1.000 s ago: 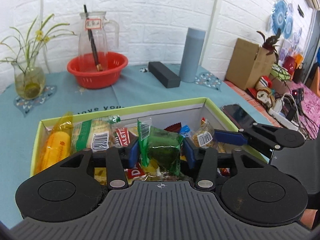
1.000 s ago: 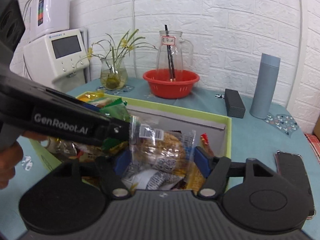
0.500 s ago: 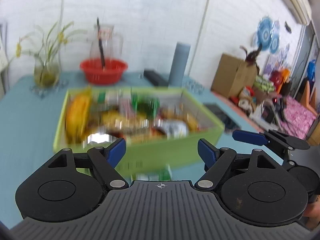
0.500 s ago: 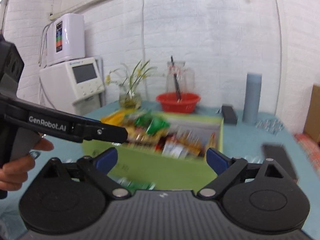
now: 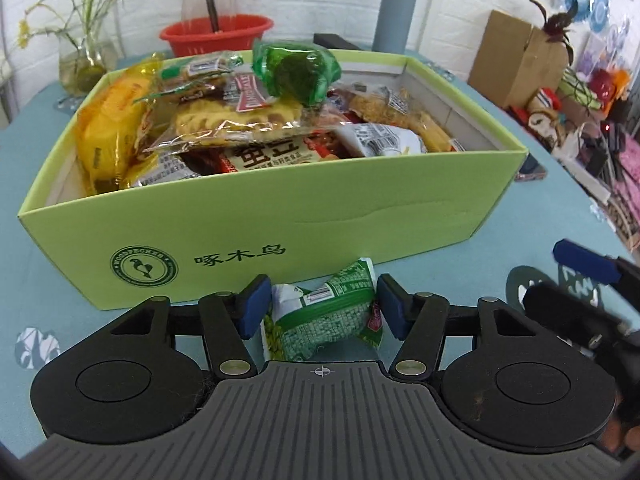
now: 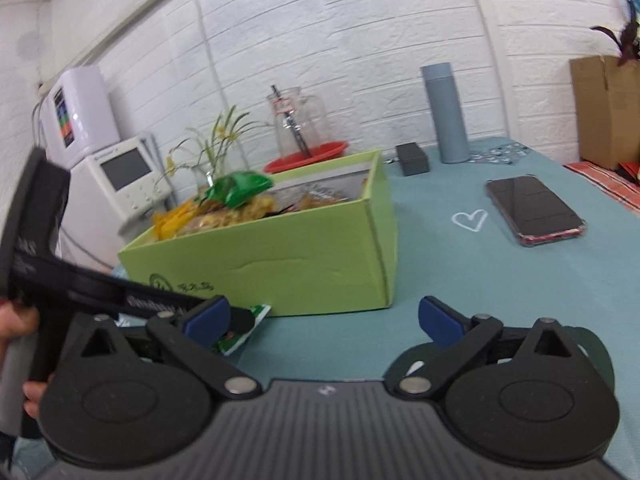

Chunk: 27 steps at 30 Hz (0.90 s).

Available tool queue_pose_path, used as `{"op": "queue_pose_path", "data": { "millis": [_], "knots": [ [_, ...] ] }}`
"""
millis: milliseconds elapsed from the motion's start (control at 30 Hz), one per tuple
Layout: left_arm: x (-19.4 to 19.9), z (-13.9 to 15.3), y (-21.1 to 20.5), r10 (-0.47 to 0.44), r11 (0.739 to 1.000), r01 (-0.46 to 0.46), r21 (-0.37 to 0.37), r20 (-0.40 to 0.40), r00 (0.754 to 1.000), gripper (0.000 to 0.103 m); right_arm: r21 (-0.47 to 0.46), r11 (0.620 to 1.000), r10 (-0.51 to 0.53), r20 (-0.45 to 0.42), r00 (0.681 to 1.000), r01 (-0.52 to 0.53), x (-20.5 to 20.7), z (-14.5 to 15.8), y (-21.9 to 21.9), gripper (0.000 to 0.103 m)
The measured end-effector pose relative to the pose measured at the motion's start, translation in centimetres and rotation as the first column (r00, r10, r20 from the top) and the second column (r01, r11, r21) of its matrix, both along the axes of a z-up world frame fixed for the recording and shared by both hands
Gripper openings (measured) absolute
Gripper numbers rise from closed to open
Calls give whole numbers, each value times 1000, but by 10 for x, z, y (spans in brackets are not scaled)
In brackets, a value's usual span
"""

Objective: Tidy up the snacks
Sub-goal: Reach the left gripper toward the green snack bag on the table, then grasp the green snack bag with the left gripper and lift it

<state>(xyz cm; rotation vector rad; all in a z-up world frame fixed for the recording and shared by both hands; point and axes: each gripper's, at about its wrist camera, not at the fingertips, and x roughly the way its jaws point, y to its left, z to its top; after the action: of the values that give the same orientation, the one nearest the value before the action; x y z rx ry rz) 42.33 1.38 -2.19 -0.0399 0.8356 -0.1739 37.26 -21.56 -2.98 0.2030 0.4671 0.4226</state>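
Lying on the teal tablecloth (image 5: 24, 240) just in front of the green box (image 5: 280, 224), the green snack packet (image 5: 326, 314) stretches crosswise between the blue pads, one crimped end tipped up toward the box wall; green print, a white label panel, a scrap of red at its right corner. The left gripper (image 5: 322, 306) straddles it and its jaws are closing, pads just beside the wrapper, contact too close to call. The box is heaped: a clear dark-green pouch (image 5: 296, 68) on top, yellow packets (image 5: 108, 120) at the left side. The right gripper (image 6: 324, 318) hangs over bare cloth, jaws opening wide, nothing between them. Further out: a phone (image 6: 534, 210); a grey flask (image 6: 446, 114); a red basin (image 5: 216, 34).
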Motion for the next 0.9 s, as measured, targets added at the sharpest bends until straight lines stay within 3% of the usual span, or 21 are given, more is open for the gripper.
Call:
{"op": "queue_pose_path", "data": {
  "millis": [167, 333, 467, 533, 633, 700, 800, 900],
  "knots": [
    [-39, 1, -17, -81, 996, 81, 31, 1, 997, 39, 75, 997, -18, -5, 1000, 18, -1, 1, -14, 99],
    [-105, -4, -32, -170, 982, 167, 91, 22, 985, 40, 90, 995, 52, -13, 999, -51, -6, 3, -9, 99],
    [-155, -11, -38, -260, 956, 251, 153, 40, 965, 41, 55, 996, 70, 4, 998, -70, -40, 5, -8, 99],
    [-170, -12, -34, -247, 959, 236, 158, 59, 967, 41, 16, 996, 86, 22, 996, -87, -61, 8, -5, 100],
    [-179, 0, -13, -154, 988, 152, 27, 80, 985, 39, -62, 995, 83, 20, 996, -82, -75, 9, 6, 101],
    [-188, 10, 7, -81, 989, 92, -115, 97, 992, 43, -18, 994, 107, -10, 994, -107, -74, 7, 13, 101],
    [-203, 17, 41, -12, 950, 37, -309, 83, 997, 55, 116, 977, 188, -66, 980, -179, -70, 3, 24, 101],
    [-212, 15, 63, 13, 930, 5, -368, 44, 999, 55, 105, 970, 228, -90, 969, -219, -72, 2, 41, 101]
  ]
}}
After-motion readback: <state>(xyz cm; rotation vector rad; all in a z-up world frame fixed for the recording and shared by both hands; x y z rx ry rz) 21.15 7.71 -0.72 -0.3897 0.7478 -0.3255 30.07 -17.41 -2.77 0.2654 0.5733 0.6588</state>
